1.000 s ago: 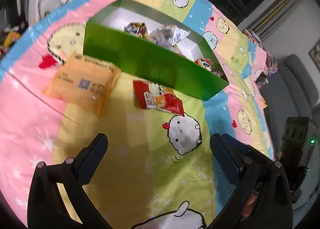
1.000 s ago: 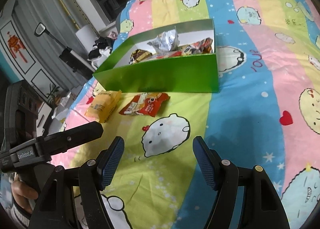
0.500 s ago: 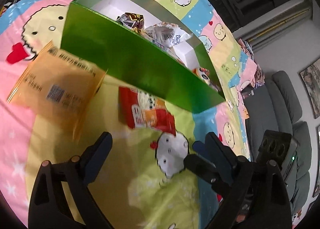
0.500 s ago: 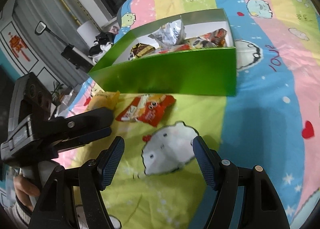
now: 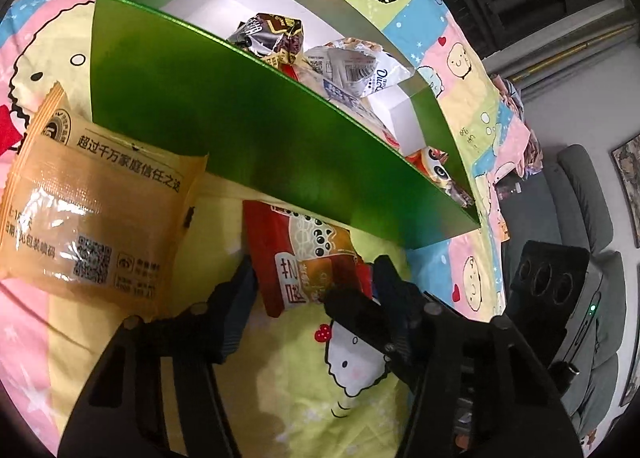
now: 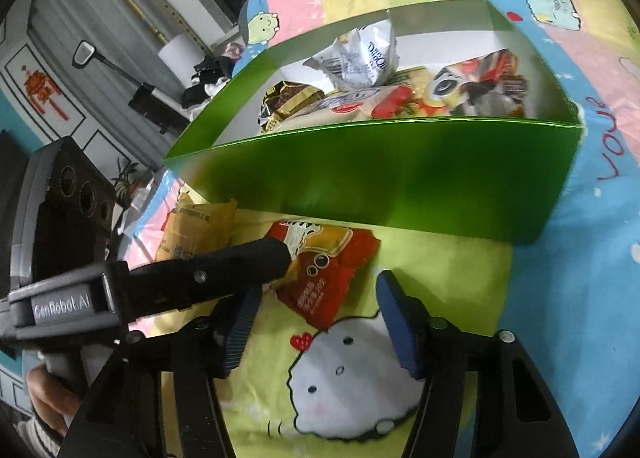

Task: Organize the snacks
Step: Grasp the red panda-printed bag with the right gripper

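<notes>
Between open left gripper (image 5: 312, 290) fingers, red snack packet (image 5: 308, 254) lengthwise toward green box (image 5: 256, 129)

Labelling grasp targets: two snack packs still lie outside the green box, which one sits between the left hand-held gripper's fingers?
The red snack pack: the left hand-held gripper straddles its near end, fingers open. The orange pack lies clear of them, off to the side.

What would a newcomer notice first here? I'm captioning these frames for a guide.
The glossy green box dominates mid-frame, full of snack packets and standing on a cartoon bedsheet. Right before its front wall lie a red packet and, beside it, an orange packet. The open left gripper straddles the red packet, and the right gripper is open just short of it.
</notes>
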`<act>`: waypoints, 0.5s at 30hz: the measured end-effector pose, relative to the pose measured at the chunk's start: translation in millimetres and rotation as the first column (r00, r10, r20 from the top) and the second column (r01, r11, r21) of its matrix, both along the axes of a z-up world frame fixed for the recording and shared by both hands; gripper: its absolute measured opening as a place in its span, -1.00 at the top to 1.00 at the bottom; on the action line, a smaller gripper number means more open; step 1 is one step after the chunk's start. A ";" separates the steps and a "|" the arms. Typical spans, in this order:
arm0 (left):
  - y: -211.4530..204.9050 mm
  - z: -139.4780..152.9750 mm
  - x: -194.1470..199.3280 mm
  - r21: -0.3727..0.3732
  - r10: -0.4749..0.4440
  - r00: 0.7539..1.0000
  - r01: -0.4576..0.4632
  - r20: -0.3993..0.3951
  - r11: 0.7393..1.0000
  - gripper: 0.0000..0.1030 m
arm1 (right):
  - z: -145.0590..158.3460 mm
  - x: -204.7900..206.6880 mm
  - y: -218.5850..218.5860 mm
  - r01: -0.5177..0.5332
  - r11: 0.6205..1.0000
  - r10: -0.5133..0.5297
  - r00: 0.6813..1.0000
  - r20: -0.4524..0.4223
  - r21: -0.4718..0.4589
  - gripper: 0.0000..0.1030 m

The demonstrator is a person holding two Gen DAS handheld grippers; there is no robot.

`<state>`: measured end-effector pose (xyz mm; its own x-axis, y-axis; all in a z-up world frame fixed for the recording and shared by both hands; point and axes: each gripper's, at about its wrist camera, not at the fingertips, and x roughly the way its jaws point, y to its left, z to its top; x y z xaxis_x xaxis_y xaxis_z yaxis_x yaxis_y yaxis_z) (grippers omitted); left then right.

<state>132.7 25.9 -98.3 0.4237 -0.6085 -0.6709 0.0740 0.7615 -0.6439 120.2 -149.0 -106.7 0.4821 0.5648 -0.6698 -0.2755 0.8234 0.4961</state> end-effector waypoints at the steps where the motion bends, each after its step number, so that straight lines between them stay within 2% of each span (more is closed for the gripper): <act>1: 0.6 -0.7 1.6 -0.005 0.002 1.000 -0.002 -0.005 1.000 0.09 | 0.4 1.1 2.1 -0.005 1.000 0.005 1.000 0.005 -0.008 0.18; 6: 5.8 -4.1 3.1 0.000 0.020 1.000 -0.020 -0.014 1.000 0.31 | -2.2 -0.6 5.0 -0.025 0.999 0.025 1.000 0.014 -0.027 0.27; 11: 2.0 0.0 -3.5 0.056 0.017 1.000 -0.018 0.023 0.998 0.41 | -1.5 -5.8 7.9 -0.022 0.998 0.025 0.999 0.040 -0.064 0.40; 13: 1.6 4.5 -8.6 0.092 0.013 0.999 -0.017 0.049 0.996 0.67 | -0.9 -7.6 6.9 -0.018 0.998 0.021 0.999 0.043 -0.062 0.41; 15: 0.6 4.6 -11.2 0.100 0.001 0.998 -0.006 0.057 0.995 0.68 | 3.5 -12.9 1.9 -0.005 0.999 0.008 0.998 0.064 -0.043 0.47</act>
<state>121.5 26.5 -93.7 0.4650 -0.5377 -0.7033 0.1055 0.8224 -0.5590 107.3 -147.1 -103.2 0.5210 0.5396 -0.6614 -0.3110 0.8416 0.4417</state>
